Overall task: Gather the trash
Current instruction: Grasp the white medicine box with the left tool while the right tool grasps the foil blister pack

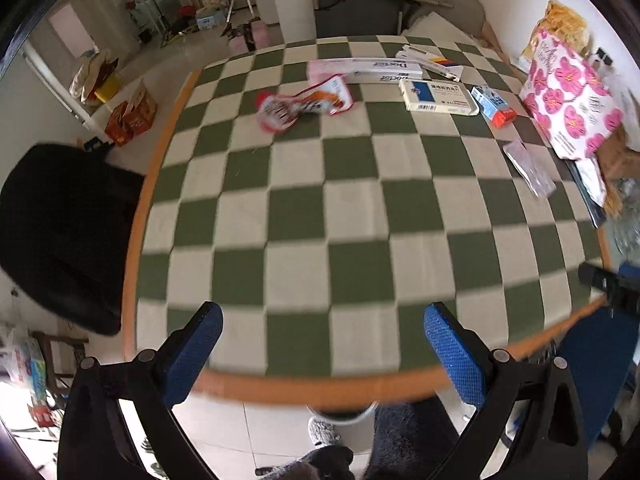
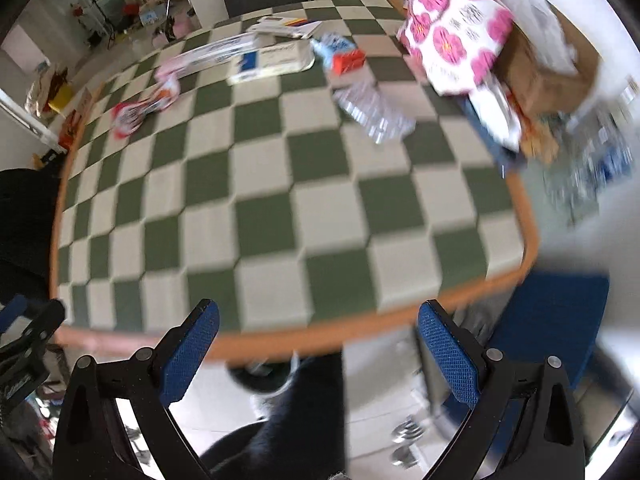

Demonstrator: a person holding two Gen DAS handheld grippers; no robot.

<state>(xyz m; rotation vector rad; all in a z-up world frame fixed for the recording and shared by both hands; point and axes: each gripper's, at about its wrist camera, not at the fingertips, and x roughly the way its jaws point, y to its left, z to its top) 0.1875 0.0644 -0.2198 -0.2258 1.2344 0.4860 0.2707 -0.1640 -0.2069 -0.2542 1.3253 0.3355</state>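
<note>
Across the round table [image 1: 520,350] with its green-and-cream checked cloth and orange rim, all clutter sat on the far half; the near half was bare cloth. Largest item: a pink-flowered white paper bag [image 1: 568,96] at the far right edge, probably not trash. Next, a long white carton [image 1: 384,69] along the far side, then a flat white-and-blue medicine box [image 1: 438,97] just beside it, and a small blue-and-red carton [image 1: 493,105] touching that. Clear crinkled plastic wrapper [image 2: 374,110] lay near the bag. The likeliest trash was the crumpled red-and-white snack wrapper [image 1: 306,105], far left of centre, apart from the boxes.

Left tongs [image 1: 324,344] were spread wide and held nothing, hanging over the near rim. Right tongs [image 2: 318,342] likewise wide and empty, also at the near rim.

Judgement: reach not started. Take the snack wrapper with the left, approach low, pinch a raised fold so the pads don't snag the cloth. Right view was motion-blurred; settle before closing.
</note>
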